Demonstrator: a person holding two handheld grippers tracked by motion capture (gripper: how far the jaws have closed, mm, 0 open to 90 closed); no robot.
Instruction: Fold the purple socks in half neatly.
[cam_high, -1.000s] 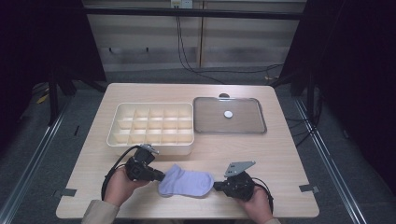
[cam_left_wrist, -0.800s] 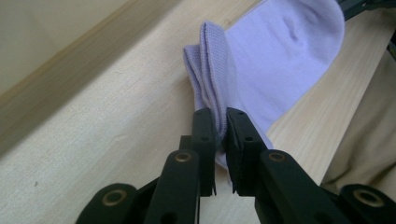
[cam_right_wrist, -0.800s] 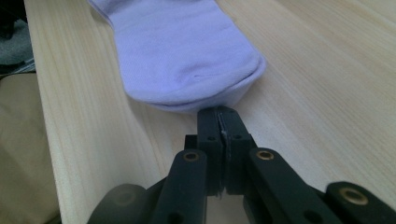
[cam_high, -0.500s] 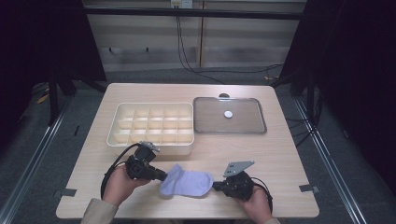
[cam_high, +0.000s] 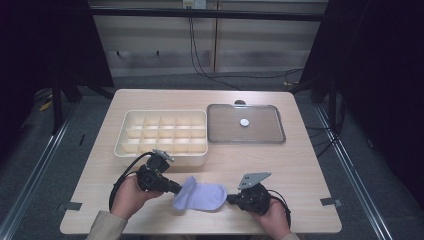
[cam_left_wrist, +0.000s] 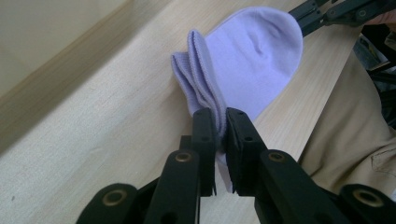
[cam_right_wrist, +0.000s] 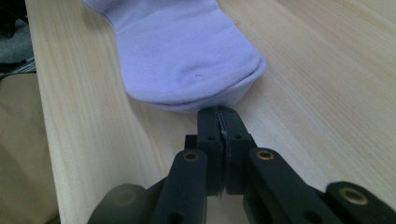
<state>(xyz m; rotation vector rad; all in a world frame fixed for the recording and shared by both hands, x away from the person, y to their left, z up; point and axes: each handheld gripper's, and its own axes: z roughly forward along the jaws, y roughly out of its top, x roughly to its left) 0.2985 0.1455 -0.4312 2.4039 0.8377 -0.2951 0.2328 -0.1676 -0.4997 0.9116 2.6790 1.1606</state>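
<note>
Dark room, pale wood table (cam_high: 300, 165). High view: divided box (cam_high: 165, 137) and lidded tray (cam_high: 245, 124) at the far side; lilac sock (cam_high: 202, 196) near the front edge, between left gripper (cam_high: 172, 188) and right gripper (cam_high: 231, 199). Left gripper view: jaws nearly closed, pinching the sock's (cam_left_wrist: 252, 51) ribbed cuff, slightly lifted. Right gripper view: jaws shut at the toe of the sock (cam_right_wrist: 187, 60); whether cloth is caught, cannot tell. Judgement: early stage. The sock is gripped, with folding and stowing in the box still to do.
</note>
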